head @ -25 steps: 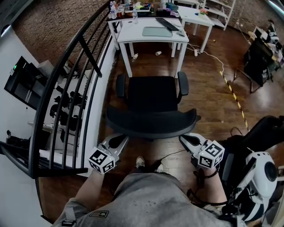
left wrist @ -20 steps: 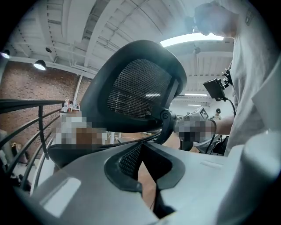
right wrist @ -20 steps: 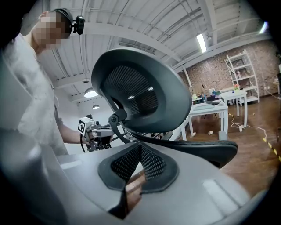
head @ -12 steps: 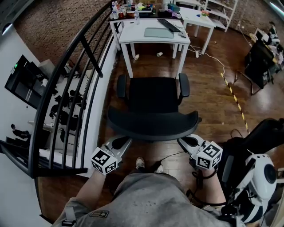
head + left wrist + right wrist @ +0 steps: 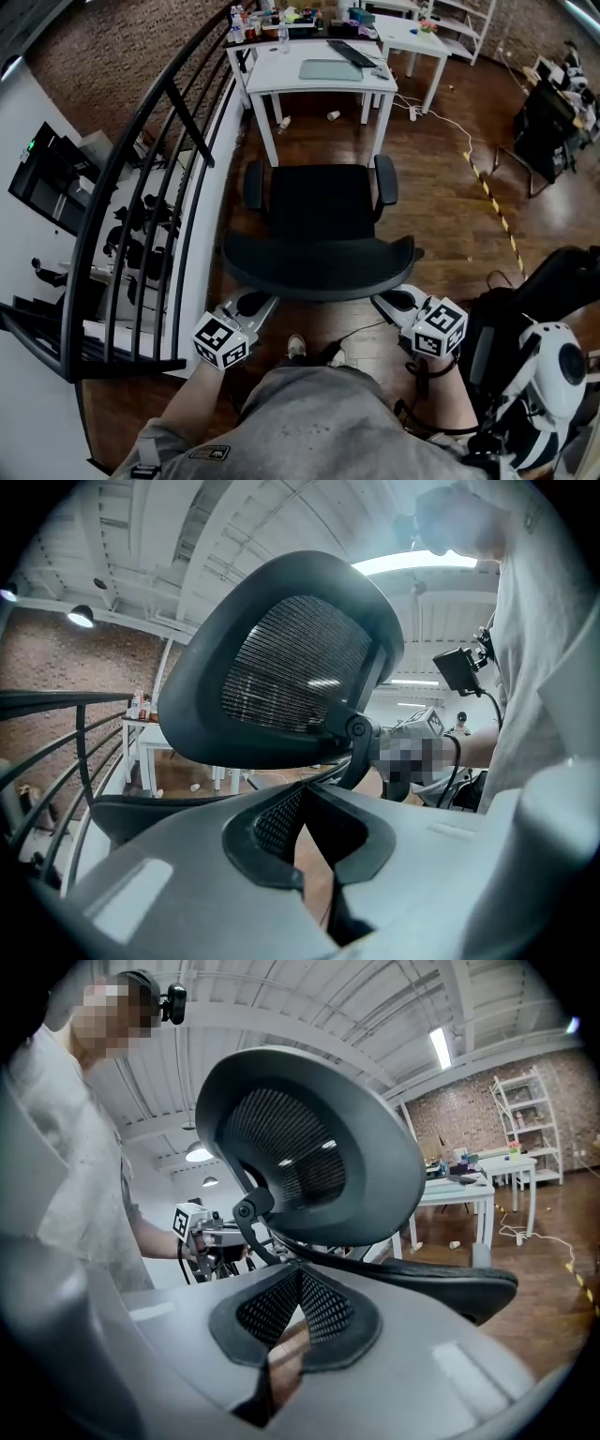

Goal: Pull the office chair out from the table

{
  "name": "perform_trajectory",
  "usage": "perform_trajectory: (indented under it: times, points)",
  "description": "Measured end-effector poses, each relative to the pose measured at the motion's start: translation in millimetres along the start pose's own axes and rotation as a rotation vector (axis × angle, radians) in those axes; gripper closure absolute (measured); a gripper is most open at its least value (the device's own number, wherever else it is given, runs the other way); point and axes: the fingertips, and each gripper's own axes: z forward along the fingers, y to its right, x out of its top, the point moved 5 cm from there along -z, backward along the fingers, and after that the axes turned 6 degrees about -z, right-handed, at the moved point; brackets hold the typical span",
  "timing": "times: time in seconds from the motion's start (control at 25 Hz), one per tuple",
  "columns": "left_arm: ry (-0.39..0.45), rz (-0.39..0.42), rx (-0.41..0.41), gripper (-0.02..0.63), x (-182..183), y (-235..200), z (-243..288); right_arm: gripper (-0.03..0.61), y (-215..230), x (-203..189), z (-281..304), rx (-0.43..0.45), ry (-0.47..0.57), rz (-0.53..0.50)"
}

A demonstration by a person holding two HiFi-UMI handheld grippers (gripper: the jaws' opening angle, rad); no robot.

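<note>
Head view: the office chair (image 5: 319,202) at 12 o'clock sits well clear of the table (image 5: 281,80), hardly nearer than 1 second ago. The left gripper (image 5: 246,305) at 7 and the right gripper (image 5: 398,300) at 5 hang under its backrest.

Left gripper view: jaws closed, holding nothing.

Right gripper view: the same. The pull looks finished.

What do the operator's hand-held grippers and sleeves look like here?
The left hand-held gripper and right hand-held gripper have pale grey moulded shells, black mesh-textured pads and a white cube with black square markers. A black band circles the right wrist. Grey short-sleeved shirt.
</note>
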Motion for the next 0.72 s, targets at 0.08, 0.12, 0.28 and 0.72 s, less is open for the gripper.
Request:
perform_trajectory:
  times: [0.08, 0.12, 0.28, 0.72]
  points:
    - [-0.001, 0.002, -0.004, 0.614, 0.6, 1.0, 1.1, 0.572, 0.3, 0.0, -0.9, -0.001, -0.001, -0.001]
    - [-0.002, 0.002, -0.005, 0.614, 1.1, 1.1, 1.4, 0.572, 0.7, 0.2, -1.1, -0.002, -0.001, -0.001]
    - [0.000, 0.002, -0.002, 0.614, 2.5, -0.8, 2.0, 0.572, 2.4, 2.1, -0.4, -0.002, 0.001, -0.003]
    - [0.004, 0.008, 0.000, 0.614, 3.8, -3.3, -0.3, 0.572, 2.1, 4.1, 1.3, -0.009, -0.002, -0.005]
